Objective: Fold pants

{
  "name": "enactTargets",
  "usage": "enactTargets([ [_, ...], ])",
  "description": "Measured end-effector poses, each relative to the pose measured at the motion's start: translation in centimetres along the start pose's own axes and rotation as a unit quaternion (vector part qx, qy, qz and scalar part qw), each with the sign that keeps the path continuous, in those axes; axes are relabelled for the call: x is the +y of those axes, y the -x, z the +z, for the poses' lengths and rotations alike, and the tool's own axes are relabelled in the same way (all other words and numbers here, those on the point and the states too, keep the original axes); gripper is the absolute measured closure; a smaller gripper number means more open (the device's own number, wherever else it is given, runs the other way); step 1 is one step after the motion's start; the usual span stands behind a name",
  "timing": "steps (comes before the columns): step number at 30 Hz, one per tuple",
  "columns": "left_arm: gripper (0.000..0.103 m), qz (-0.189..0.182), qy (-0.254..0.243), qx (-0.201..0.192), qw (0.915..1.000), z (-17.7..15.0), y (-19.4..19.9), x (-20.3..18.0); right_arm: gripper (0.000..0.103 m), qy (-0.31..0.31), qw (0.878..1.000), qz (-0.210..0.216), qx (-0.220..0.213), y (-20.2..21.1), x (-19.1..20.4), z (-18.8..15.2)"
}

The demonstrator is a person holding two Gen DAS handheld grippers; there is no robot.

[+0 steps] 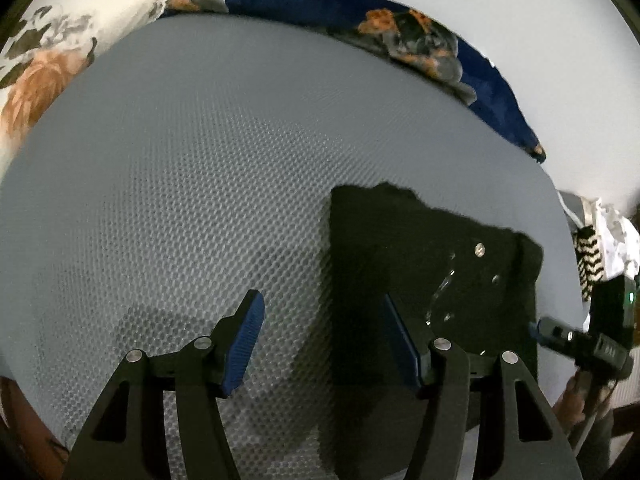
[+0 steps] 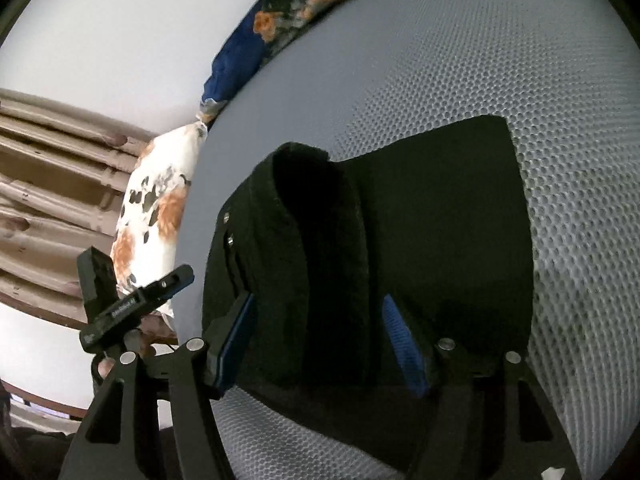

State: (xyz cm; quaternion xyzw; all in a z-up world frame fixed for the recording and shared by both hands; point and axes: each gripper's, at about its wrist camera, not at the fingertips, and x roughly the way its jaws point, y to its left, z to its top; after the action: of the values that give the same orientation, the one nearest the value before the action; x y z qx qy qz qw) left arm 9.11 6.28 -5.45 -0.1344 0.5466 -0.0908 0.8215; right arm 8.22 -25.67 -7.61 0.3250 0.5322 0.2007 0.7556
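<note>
Black pants (image 2: pixel 400 216), folded, on grey honeycomb mattress (image 1: pixel 200 160).
Left hand-held gripper (image 1: pixel 324 328): jaws apart, nothing between them, pants just right of its right finger. Right hand-held gripper (image 2: pixel 320 340): jaws apart, straddling the pants' raised fold, pads not visibly pressing. Floral pillow (image 1: pixel 48 52) and navy blanket (image 1: pixel 400 28) beyond.

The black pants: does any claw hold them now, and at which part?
Neither. The left claw and right claw are open above the folded pants.
</note>
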Motion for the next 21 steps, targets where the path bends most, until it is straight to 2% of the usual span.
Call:
enactTargets([
  [3,0.042,-0.001,0.001,0.006,1.0000,-0.2,-0.4,0.2,0.040,0.003,1.000,0.000,0.008,-0.5,-0.9,0.7],
  [10,0.042,-0.005,0.014,0.023,0.9996,-0.4,-1.0,0.6,0.043,0.007,0.999,0.042,0.007,-1.7,-1.2,2.5],
  [16,0.042,0.000,0.020,0.028,0.9994,-0.6,-0.9,1.0,0.072,0.004,0.996,0.089,0.022,-4.6,-1.1,3.8],
  [18,0.042,0.003,0.021,0.028,0.9994,-0.4,-1.0,1.0,0.076,-0.004,0.996,0.092,0.016,-4.4,-1.2,3.7],
  [21,0.042,0.004,0.023,0.029,0.9993,0.1,-1.2,1.0,0.088,0.004,0.997,0.079,-0.010,-3.3,0.2,3.2],
])
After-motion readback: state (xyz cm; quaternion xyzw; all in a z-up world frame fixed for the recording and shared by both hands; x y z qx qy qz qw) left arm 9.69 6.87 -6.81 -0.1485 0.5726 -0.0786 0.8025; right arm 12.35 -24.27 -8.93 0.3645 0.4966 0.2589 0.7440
